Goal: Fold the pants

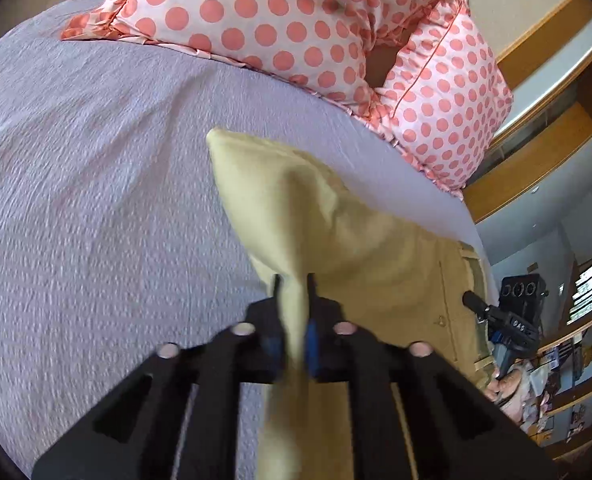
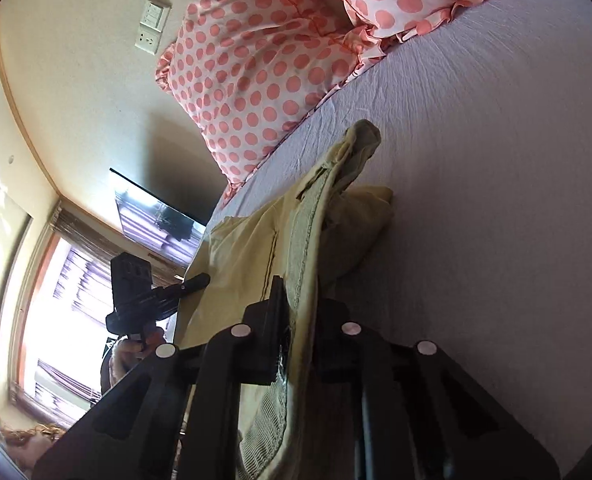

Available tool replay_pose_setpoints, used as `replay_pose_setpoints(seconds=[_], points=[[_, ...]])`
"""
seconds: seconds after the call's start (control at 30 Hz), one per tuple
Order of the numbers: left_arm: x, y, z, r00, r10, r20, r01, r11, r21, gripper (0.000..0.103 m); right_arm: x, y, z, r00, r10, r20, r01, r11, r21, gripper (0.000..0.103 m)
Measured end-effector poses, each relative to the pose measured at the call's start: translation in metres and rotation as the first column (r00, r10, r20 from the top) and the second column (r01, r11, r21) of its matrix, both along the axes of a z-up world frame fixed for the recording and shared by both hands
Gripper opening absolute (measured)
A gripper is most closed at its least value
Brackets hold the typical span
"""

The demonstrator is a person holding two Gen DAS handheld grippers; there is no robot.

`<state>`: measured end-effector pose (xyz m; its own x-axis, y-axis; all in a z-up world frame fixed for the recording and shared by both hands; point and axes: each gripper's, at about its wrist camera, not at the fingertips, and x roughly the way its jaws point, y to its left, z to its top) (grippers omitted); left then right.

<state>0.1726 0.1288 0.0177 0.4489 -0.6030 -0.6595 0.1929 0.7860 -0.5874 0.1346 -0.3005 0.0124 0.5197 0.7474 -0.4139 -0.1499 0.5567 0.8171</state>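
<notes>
The pale yellow pants hang lifted above the lilac bed sheet. My left gripper is shut on a fold of the yellow cloth, which rises in a peak ahead of the fingers. My right gripper is shut on the pants' waistband, whose ribbed greenish inner lining shows; the rest of the pants drape to its left. The right gripper also shows at the right edge of the left wrist view, and the left gripper in the right wrist view.
Two white pillows with coral polka dots lie at the head of the bed. A wooden shelf unit stands beside the bed. A wall with a switch plate, a dark screen and a bright window lie beyond.
</notes>
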Motion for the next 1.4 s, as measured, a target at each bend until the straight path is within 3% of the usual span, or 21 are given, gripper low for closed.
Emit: replay_pose_setpoints(seconds=[0.03, 0.13, 0.3, 0.43, 0.5, 0.53, 0.6, 0.63, 0.67, 0.73, 0.83, 0.9, 0.97, 1.03, 1.1, 1.17, 1.23, 1.3, 1.4], points=[[0.001, 0.0, 0.006, 1.0, 0.001, 0.019, -0.001, 1.0, -0.014, 0.006, 0.003, 0.0, 0.006, 1.0, 0.001, 0.011, -0.001, 1.0, 0.007, 0.012], [0.007, -0.012, 0.027, 0.995, 0.0, 0.102, -0.007, 0.998, 0.062, 0.006, 0.023, 0.004, 0.029, 0.998, 0.006, 0.059, -0.004, 1.0, -0.025, 0.01], [0.054, -0.029, 0.054, 0.979, 0.041, 0.2, -0.069, 0.988, 0.135, 0.006, 0.081, -0.008, 0.059, 0.989, -0.075, 0.128, 0.083, 0.995, -0.061, 0.008], [0.112, -0.051, 0.034, 0.975, 0.091, 0.2, -0.151, 0.94, 0.307, 0.012, 0.129, -0.018, 0.037, 0.98, -0.188, 0.06, 0.195, 0.969, -0.152, 0.009], [0.131, -0.054, 0.014, 0.983, 0.129, 0.127, -0.167, 0.918, 0.359, 0.021, 0.141, -0.015, 0.018, 0.97, -0.242, -0.032, 0.22, 0.925, -0.308, 0.015], [0.131, -0.05, 0.011, 0.983, 0.143, 0.114, -0.175, 0.924, 0.341, 0.023, 0.14, -0.015, 0.013, 0.965, -0.259, -0.049, 0.224, 0.902, -0.369, 0.024], [0.119, -0.036, 0.016, 0.975, 0.17, 0.146, -0.209, 0.922, 0.326, 0.032, 0.122, -0.016, 0.026, 0.95, -0.312, 0.024, 0.287, 0.836, -0.467, 0.039], [0.109, -0.03, 0.022, 0.967, 0.184, 0.176, -0.235, 0.909, 0.343, 0.04, 0.109, -0.017, 0.036, 0.941, -0.327, 0.083, 0.324, 0.804, -0.499, 0.056], [0.097, -0.024, 0.03, 0.957, 0.195, 0.213, -0.261, 0.9, 0.35, 0.053, 0.096, -0.015, 0.047, 0.937, -0.322, 0.134, 0.345, 0.798, -0.493, 0.074], [0.067, -0.022, 0.044, 0.946, 0.187, 0.263, -0.267, 0.91, 0.316, 0.062, 0.077, -0.007, 0.06, 0.954, -0.241, 0.178, 0.295, 0.862, -0.411, 0.078], [0.031, -0.04, 0.049, 0.963, 0.107, 0.249, -0.166, 0.959, 0.231, 0.078, 0.065, 0.019, 0.059, 0.983, -0.117, 0.142, 0.159, 0.928, -0.338, 0.083], [0.02, -0.059, 0.039, 0.98, 0.04, 0.196, -0.08, 0.977, 0.199, 0.082, 0.069, 0.032, 0.046, 0.993, -0.096, 0.064, 0.111, 0.941, -0.32, 0.086], [0.024, -0.083, 0.02, 0.993, 0.0, 0.12, -0.025, 0.979, 0.203, 0.083, 0.074, 0.037, 0.03, 0.991, -0.13, -0.025, 0.114, 0.934, -0.338, 0.087], [0.026, -0.096, 0.004, 0.996, 0.001, 0.085, -0.024, 0.963, 0.268, 0.083, 0.069, 0.037, 0.031, 0.986, -0.165, -0.023, 0.149, 0.934, -0.326, 0.087], [0.013, -0.106, 0.006, 0.99, 0.009, 0.141, -0.057, 0.938, 0.342, 0.083, 0.056, 0.045, 0.042, 0.981, -0.193, -0.002, 0.176, 0.9, -0.398, 0.088], [-0.004, -0.113, 0.01, 0.985, 0.016, 0.173, -0.085, 0.91, 0.406, 0.087, 0.032, 0.059, 0.05, 0.979, -0.195, 0.057, 0.198, 0.857, -0.475, 0.1], [-0.026, -0.116, 0.012, 0.975, 0.03, 0.221, -0.133, 0.874, 0.467, 0.095, 0.009, 0.076, 0.05, 0.978, -0.182, 0.099, 0.207, 0.807, -0.554, 0.102], [-0.05, -0.118, 0.008, 0.966, 0.046, 0.254, -0.178, 0.834, 0.522, 0.097, -0.01, 0.093, 0.042, 0.98, -0.157, 0.121, 0.198, 0.758, -0.621, 0.102], [-0.077, -0.113, -0.001, 0.963, 0.07, 0.26, -0.205, 0.818, 0.538, 0.097, -0.029, 0.115, 0.024, 0.981, -0.146, 0.131, 0.196, 0.685, -0.702, 0.102]])
